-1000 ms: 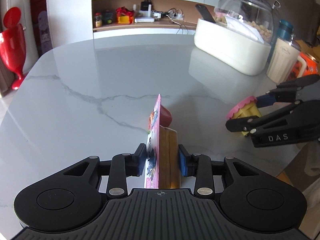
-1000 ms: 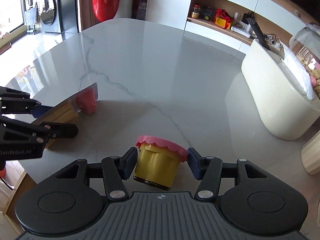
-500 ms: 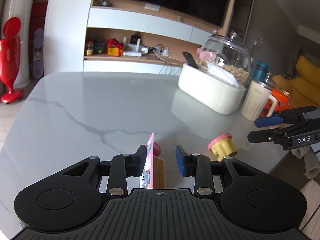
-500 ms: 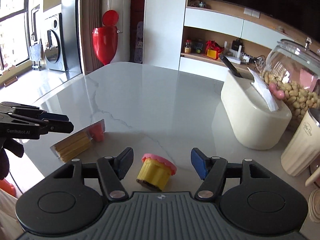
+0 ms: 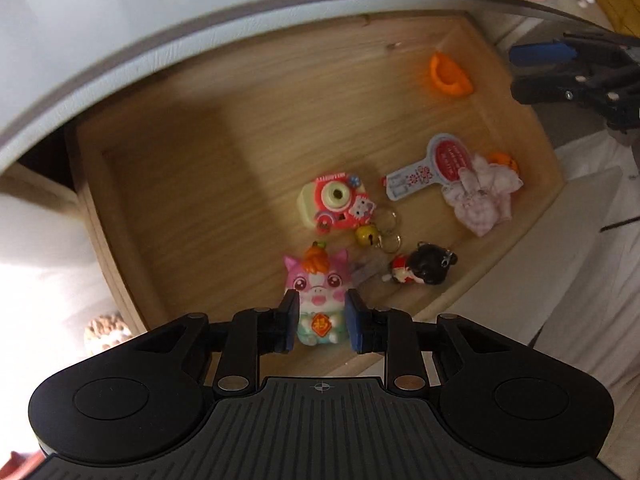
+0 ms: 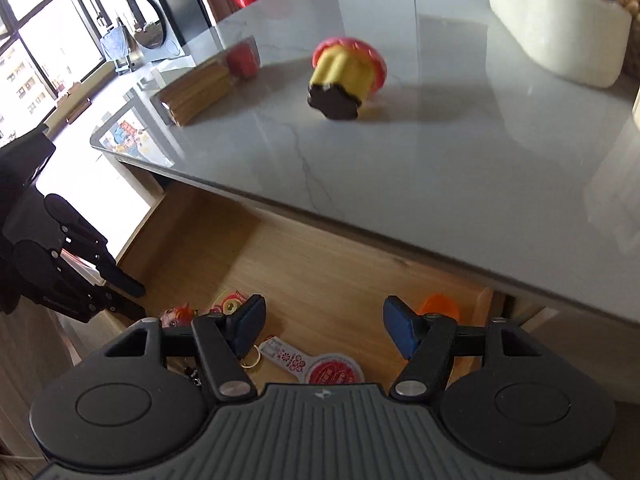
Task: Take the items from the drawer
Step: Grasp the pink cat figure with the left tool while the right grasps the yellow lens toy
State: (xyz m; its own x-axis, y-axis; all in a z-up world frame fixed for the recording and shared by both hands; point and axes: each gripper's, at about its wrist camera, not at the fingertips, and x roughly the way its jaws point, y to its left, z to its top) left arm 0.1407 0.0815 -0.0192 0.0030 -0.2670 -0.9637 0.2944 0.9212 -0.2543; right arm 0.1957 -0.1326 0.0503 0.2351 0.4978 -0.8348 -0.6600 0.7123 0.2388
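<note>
Left wrist view: left gripper (image 5: 320, 322) closing around pink pig toy (image 5: 318, 294) at drawer (image 5: 192, 184) front edge, pads flanking it, contact unclear. Toy's bottom hidden by pads. Toy camera (image 5: 338, 206) at 12 o'clock, doll keychain (image 5: 420, 270) at 2. Right gripper (image 6: 324, 330) spread, empty, above drawer; one orange cup (image 6: 438, 306) partly hidden at 3 o'clock. One cupcake toy (image 6: 346, 76) on tabletop (image 6: 460, 168).

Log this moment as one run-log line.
left claw: closing around pig toy in drawer | right claw: open, empty, above drawer | cupcake toy: on table
</note>
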